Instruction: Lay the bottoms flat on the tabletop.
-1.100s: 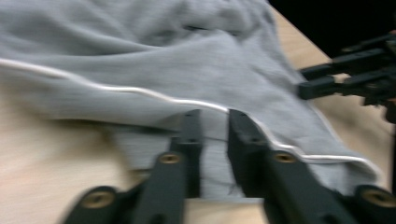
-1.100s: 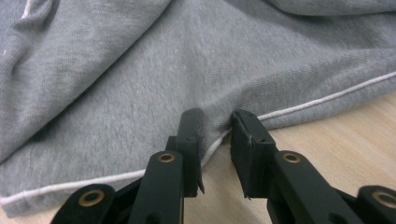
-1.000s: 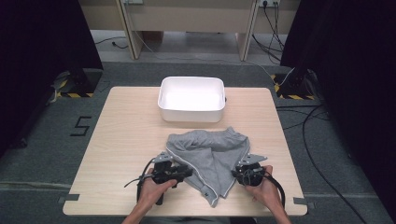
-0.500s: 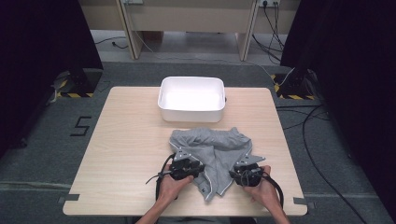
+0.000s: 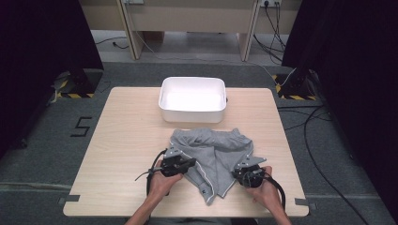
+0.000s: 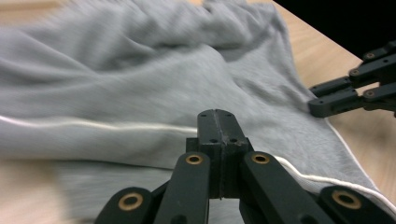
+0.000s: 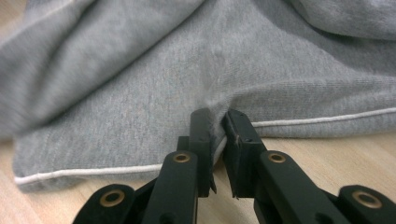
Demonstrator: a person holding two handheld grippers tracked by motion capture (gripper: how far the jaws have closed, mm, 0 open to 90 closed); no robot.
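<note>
Grey shorts (image 5: 211,150) with white piping lie crumpled on the near half of the wooden table (image 5: 126,140). My left gripper (image 5: 187,163) sits at the shorts' left hem. Its jaws have just been closing and now stand shut, with the piped hem (image 6: 116,125) running into them at the gripper's tip (image 6: 217,121). My right gripper (image 5: 241,169) is at the right hem. Its jaws have just been closing too, and a fold of grey cloth (image 7: 187,84) is pinched between them at the right gripper's tip (image 7: 218,121). The right gripper (image 6: 345,93) also shows across the shorts in the left gripper view.
A white rectangular bin (image 5: 192,108) stands empty behind the shorts, at the table's far middle. Bare wood lies to the left and right of the cloth. Cables (image 5: 324,154) run over the grey floor to the right of the table.
My left hand has moved right, onto the shorts' left hem, and its jaws have shut. The cloth's left side has bunched inward. The right hand has stayed put while its jaws tightened on the hem.
</note>
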